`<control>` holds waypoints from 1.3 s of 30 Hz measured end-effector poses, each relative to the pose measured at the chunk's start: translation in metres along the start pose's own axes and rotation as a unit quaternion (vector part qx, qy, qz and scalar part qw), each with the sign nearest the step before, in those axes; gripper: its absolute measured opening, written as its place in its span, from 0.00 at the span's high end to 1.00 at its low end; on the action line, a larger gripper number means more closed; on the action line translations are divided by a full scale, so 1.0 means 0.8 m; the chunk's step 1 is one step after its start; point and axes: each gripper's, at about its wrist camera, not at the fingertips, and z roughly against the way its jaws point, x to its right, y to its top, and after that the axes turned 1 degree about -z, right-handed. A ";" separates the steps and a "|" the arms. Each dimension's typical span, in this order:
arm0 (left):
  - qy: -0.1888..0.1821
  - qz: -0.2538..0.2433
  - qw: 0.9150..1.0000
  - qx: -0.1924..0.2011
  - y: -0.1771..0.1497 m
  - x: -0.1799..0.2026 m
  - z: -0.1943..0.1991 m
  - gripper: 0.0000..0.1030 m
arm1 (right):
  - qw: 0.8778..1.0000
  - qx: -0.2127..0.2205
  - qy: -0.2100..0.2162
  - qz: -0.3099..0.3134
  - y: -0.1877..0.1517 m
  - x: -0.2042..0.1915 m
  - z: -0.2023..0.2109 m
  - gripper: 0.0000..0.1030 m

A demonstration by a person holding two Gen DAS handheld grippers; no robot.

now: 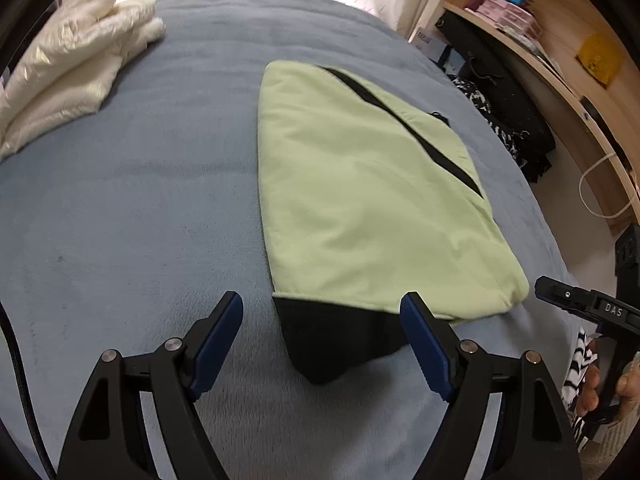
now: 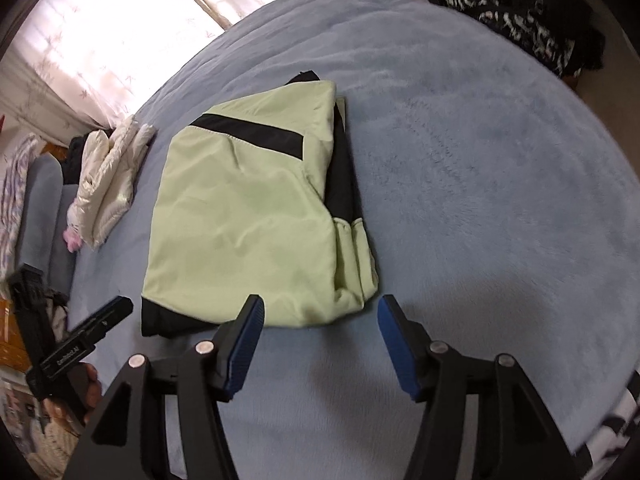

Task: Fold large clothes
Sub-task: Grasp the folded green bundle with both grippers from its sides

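Fingers of the left gripper point(image 1: 322, 316) stand wide apart at the bottom of the left wrist view, gripping nothing; a black corner of the jacket point(image 1: 360, 184) lies on the bed between and just beyond the blue pads point(image 1: 424, 344), not visibly touched by them. Fingers of the right gripper point(image 2: 320, 320) are likewise spread and empty at the bottom of the right wrist view, poised just short of the jacket's near edge.

Jacket, pale green with black trim: it lies at centre frame in both views as a compact, roughly rectangular bundle on the blue blanket point(image 1: 140, 200). Sleeves are not seen sticking out; layers are stacked along the right-hand edge in the right wrist view. Judgement: folding of this garment is largely done. Remaining faults are the black corner protruding at lower centre of the left wrist view and some loose bunching at the near right corner in the right wrist view; a tuck or a final smoothing may be left.

White padded jacket point(image 1: 72, 64), upper left of the left wrist view, lies well apart in a loose heap; whether it is properly folded cannot be told. Dark clothes point(image 2: 532, 28) sit beyond the bed at upper right of the right wrist view, seemingly unfolded
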 end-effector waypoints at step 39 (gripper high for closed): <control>-0.124 0.069 0.990 -0.024 0.059 -0.041 -0.130 0.09 | 0.978 -0.012 0.204 0.029 0.116 0.009 -0.157 0.44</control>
